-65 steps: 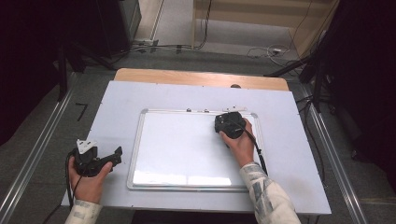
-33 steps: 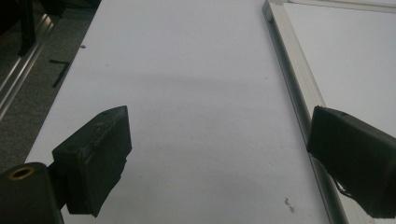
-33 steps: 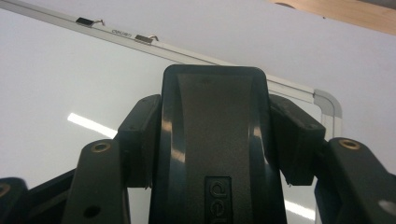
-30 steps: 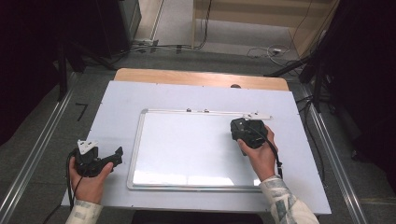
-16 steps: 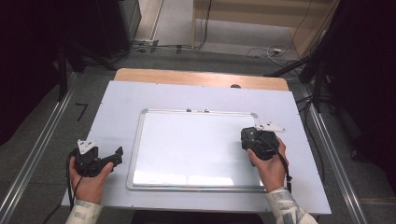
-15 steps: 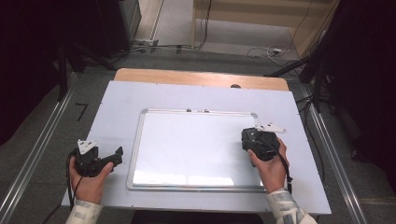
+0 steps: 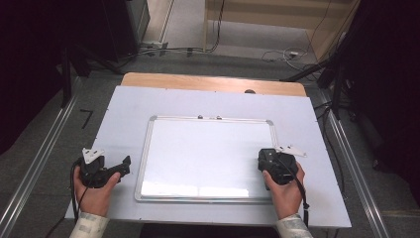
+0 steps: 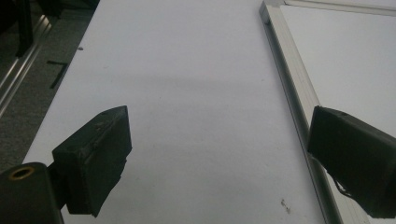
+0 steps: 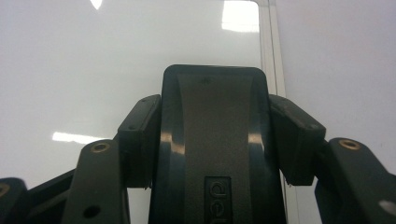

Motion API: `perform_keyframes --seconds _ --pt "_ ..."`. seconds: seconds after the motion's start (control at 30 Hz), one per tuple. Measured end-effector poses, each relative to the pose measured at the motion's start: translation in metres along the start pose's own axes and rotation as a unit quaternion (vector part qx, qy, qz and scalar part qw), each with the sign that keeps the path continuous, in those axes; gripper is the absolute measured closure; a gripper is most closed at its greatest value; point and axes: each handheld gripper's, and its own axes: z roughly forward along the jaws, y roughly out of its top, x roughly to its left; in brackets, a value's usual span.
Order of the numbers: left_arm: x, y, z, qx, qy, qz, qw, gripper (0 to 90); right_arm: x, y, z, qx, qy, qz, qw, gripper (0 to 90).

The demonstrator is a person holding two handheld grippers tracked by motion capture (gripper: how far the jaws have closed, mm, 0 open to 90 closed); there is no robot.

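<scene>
The high view looks forward and down from above the near table edge, with the whiteboard at centre frame. The left gripper view looks low along the table, close up, sharing the whiteboard's frame at its right edge. The right gripper view looks from very close onto the whiteboard's surface and frame at upper right.

Eraser: black, rectangular block with rounded corners and a glossy ridged back, clamped on both sides, pressed flat on the board's right part. Whiteboard: white, silver-framed, wiped clean, flat on the table's middle.
</scene>
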Motion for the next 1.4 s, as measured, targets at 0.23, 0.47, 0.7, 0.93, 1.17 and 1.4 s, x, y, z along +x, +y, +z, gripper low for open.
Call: perform_keyframes --seconds 0.23,0.47,0.7,0.93,1.17,1.4 --pt "0.0 0.001 0.0 -0.001 -0.002 0.001 1.0 7.1 -0.001 -0.014 0.004 0.004 -0.007 0.037 0.9993 38.8" --pt "0.0 0.001 0.001 -0.001 -0.001 0.002 1.0 7.1 0.006 -0.021 0.013 0.008 -0.035 0.012 0.9993 38.8" --pt "-0.001 0.0 0.002 0.0 0.0 0.002 1.0 7.1 0.007 -0.019 0.009 -0.006 -0.036 0.008 0.9993 32.3" --pt "-0.001 0.0 0.001 0.0 0.0 0.002 1.0 7.0 -0.008 -0.01 -0.011 -0.027 0.004 0.015 0.9995 28.7" --pt "-0.001 0.001 0.002 0.001 0.0 0.004 1.0 7.0 -0.029 -0.007 -0.027 -0.037 0.044 0.027 0.998 26.5" --pt "-0.002 0.0 0.003 0.002 0.0 0.005 1.0 7.0 -0.049 -0.012 -0.032 -0.035 0.051 0.01 0.9981 24.0"
